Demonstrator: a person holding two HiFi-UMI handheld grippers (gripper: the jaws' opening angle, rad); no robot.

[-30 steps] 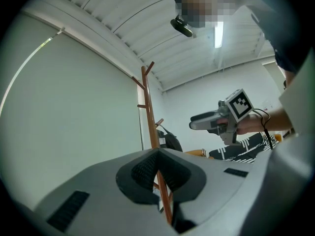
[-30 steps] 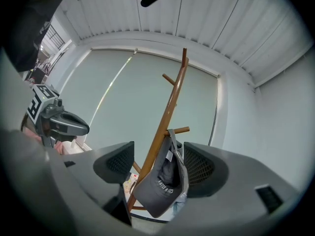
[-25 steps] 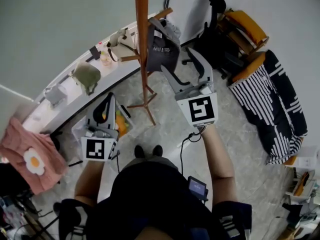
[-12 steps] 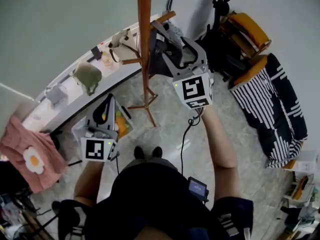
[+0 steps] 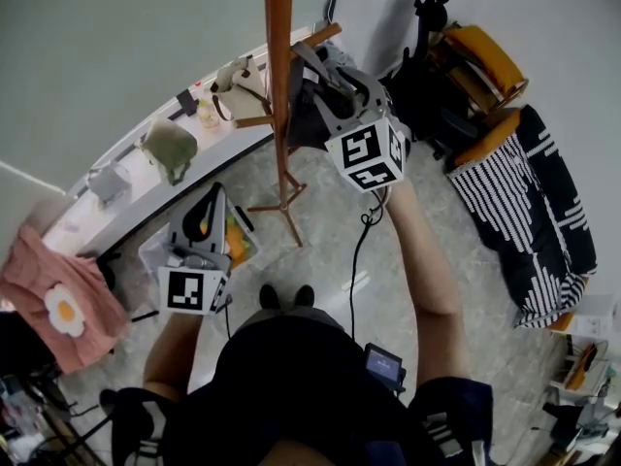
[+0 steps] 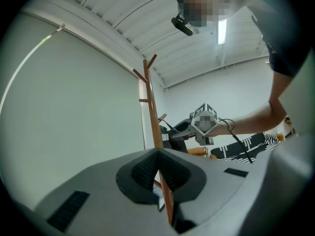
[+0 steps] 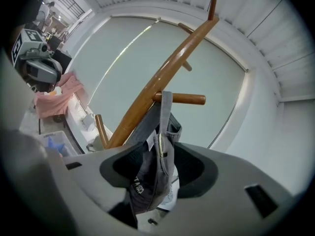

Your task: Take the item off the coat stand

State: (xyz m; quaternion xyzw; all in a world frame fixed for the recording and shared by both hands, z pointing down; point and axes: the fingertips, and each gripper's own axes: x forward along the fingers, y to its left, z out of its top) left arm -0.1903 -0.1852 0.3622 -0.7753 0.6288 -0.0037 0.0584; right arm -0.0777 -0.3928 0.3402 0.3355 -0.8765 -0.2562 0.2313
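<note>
A dark grey cap [image 7: 147, 181] hangs by its strap from a peg of the brown wooden coat stand [image 7: 157, 82]. In the head view the cap [image 5: 305, 116] sits just right of the stand's pole [image 5: 281, 115]. My right gripper [image 5: 325, 66] reaches in around it. Its jaws have just been closing. The cap hangs between the pads with dark gaps on both sides, so my right gripper [image 7: 160, 156] still stands open. My left gripper [image 5: 210, 194] is held low on the left, away from the stand, tips together and empty. Through its thin slit [image 6: 158, 156] the stand's pole [image 6: 153, 117] shows.
A white ledge [image 5: 146, 178] along the wall carries a beige bag [image 5: 233, 76] and a green bundle [image 5: 167, 146]. A pink cloth [image 5: 58, 304] hangs at the left and a bin [image 5: 238, 241] sits below. A chair with orange cushions [image 5: 480, 51] and a striped blanket [image 5: 529, 202] stand at the right.
My right gripper has moved up and left to the cap, rolled, and its jaws have narrowed around the cap. The left gripper has stayed put.
</note>
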